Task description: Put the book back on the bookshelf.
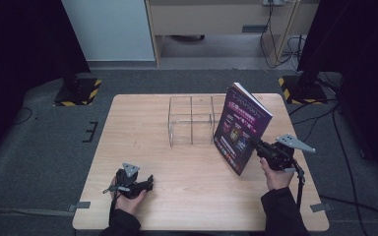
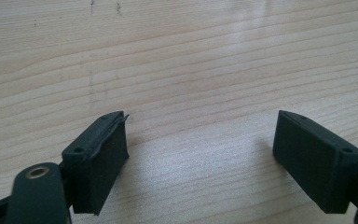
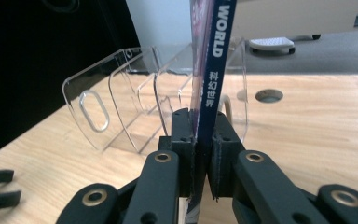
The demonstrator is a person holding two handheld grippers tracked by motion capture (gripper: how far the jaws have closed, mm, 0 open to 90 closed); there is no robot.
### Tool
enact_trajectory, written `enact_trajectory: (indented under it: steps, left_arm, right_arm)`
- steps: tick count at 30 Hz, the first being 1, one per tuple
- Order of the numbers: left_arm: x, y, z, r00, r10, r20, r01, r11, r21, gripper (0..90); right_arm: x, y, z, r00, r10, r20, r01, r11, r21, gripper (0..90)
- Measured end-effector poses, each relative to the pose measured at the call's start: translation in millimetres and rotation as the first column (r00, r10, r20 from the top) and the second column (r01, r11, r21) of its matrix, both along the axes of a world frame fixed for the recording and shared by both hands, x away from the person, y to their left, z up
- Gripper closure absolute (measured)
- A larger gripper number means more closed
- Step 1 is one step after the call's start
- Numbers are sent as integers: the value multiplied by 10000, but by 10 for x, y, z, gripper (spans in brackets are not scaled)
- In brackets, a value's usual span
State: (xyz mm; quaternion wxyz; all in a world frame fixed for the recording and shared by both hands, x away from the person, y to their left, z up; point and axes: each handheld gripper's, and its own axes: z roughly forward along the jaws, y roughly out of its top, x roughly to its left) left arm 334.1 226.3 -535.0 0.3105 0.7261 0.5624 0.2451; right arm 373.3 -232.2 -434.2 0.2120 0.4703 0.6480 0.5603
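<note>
Nearest to the person, the left gripper (image 1: pixel 145 184) rests low on the table (image 1: pixel 187 196), well short of the clear acrylic rack (image 1: pixel 192 120); its jaws stand wide apart with nothing but bare wood between them — idle, and best left so unless the rack starts to slide. Further out, just to the right of the rack, the right gripper (image 1: pixel 252 142) has its jaws clamped on the spine of the magazine (image 1: pixel 241 128); the magazine stands upright, tilted a little, its lower corner at or near the tabletop — I cannot tell whether it touches.

To my eye the job is to stand the magazine in one of the rack's slots; for that the spine should stay pinched firmly while the magazine is lifted clear of the rack's near wall, squared to the dividers, then lowered straight down; a skewed entry could catch a divider and push the light rack away.
</note>
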Motion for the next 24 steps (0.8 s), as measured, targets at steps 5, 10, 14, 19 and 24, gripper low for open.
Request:
enact_trajectory:
  steps: [5, 10, 14, 19, 24]
  left_arm:
    - [0, 0, 0, 10000, 2, 1, -2, 10000, 1, 167]
    - [0, -1, 0, 10000, 1, 2, -1, 10000, 2, 167]
    - [0, -2, -1, 10000, 9, 10, -9, 10000, 0, 165]
    - [0, -2, -1, 10000, 8, 10, -8, 10000, 6, 165]
    - [2, -2, 0, 10000, 17, -14, -17, 10000, 30, 161]
  right_arm:
    - [-73, -1, -39, 9997, 157, -185, -162, 9996, -226, 826]
    - [-125, 1, -66, 9990, 308, -324, -322, 9986, -419, 827]
    - [-166, -11, -94, 9984, 336, -463, -359, 9982, -487, 828]
    - [-228, -33, -110, 9990, 223, -381, -243, 9984, -519, 825]
    - [-219, -10, -104, 9989, 232, -409, -251, 9985, -477, 823]
